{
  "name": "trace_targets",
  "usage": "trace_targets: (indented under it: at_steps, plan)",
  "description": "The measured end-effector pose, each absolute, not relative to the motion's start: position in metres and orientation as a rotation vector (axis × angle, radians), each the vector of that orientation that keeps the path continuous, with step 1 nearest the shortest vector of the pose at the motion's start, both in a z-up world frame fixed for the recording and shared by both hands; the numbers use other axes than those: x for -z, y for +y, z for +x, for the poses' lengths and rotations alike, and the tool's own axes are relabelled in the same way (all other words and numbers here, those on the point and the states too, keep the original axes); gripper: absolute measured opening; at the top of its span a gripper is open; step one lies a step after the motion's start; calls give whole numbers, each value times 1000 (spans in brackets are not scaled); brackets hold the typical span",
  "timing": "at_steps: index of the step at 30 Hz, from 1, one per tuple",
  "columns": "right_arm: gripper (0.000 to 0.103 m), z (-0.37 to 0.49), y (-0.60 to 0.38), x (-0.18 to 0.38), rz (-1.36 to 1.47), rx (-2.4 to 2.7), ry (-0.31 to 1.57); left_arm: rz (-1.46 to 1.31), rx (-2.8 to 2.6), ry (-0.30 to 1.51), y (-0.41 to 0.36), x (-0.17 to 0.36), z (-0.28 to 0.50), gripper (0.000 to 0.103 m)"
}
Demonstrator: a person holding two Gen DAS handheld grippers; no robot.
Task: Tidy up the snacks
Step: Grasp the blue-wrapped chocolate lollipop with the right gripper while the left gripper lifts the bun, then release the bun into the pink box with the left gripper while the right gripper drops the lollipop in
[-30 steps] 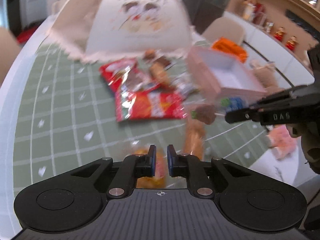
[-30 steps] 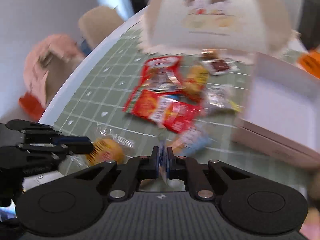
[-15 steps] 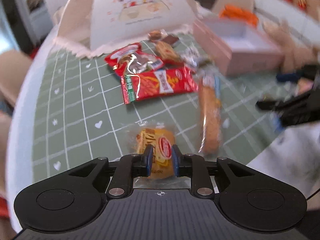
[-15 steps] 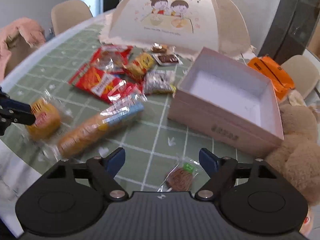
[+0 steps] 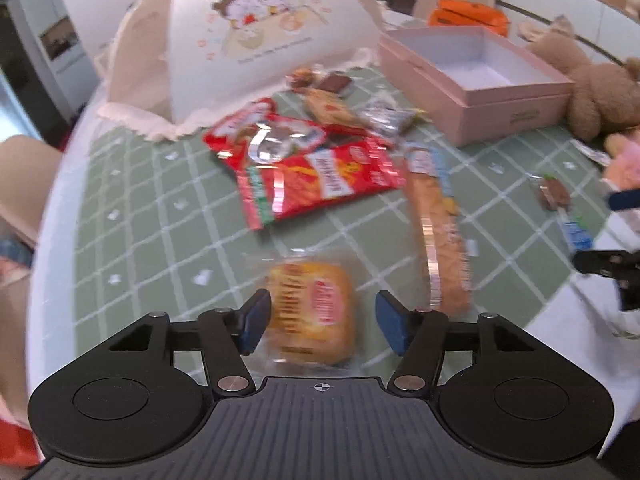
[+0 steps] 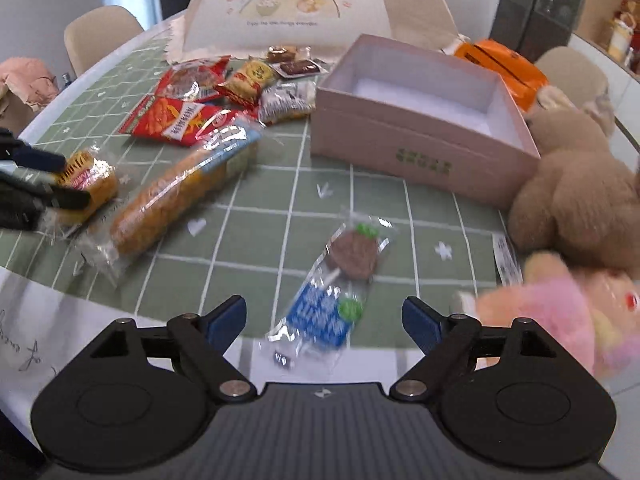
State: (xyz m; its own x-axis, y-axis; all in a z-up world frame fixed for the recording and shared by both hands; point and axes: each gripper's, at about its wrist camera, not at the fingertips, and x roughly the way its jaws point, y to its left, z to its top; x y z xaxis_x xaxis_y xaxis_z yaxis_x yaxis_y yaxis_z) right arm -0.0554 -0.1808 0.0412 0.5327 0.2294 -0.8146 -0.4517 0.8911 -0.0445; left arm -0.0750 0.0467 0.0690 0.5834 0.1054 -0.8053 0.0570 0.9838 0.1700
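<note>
Open green desk (image 6: pixel 256 216) lies between the long bread stick packet (image 6: pixel 176 196) on the left and the lollipop packet (image 6: pixel 340 276) near the front edge. That bare strip runs far up to the pink box (image 6: pixel 420 148), whose top stands open. The right side is blocked by a brown plush bear (image 6: pixel 576 196) and a pink plush toy (image 6: pixel 560 312). Far left, a heap of red snack bags (image 6: pixel 180 116) and the dome food cover (image 6: pixel 316 4) crowd the way.
</note>
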Motion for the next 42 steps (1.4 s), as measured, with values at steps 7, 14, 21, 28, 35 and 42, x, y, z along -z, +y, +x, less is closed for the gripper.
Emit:
trace_targets:
  at_steps: [7,14,21,28,35,42]
  plan:
    - [86,-50,-183,-41,-197,-397,925,47,-34,1053,70,-44,-54,68]
    - [77,-6,-176,-33,-119,-311,927,-49,-21,1022,77,-43,-58,61]
    - [35,-19,-169,-47,-257,-403,937,-69,13,930,76,-74,-84,58]
    - [35,-30,-207,-126,-204,-452,799,-178,173,721,51,-163,-68,58]
    - [35,-21,-235,-195,-185,-425,604,-183,389,565,-12,-257,47,58]
    - [35,-6,-250,-190,-156,-372,617,-72,364,678,-64,-186,140,56]
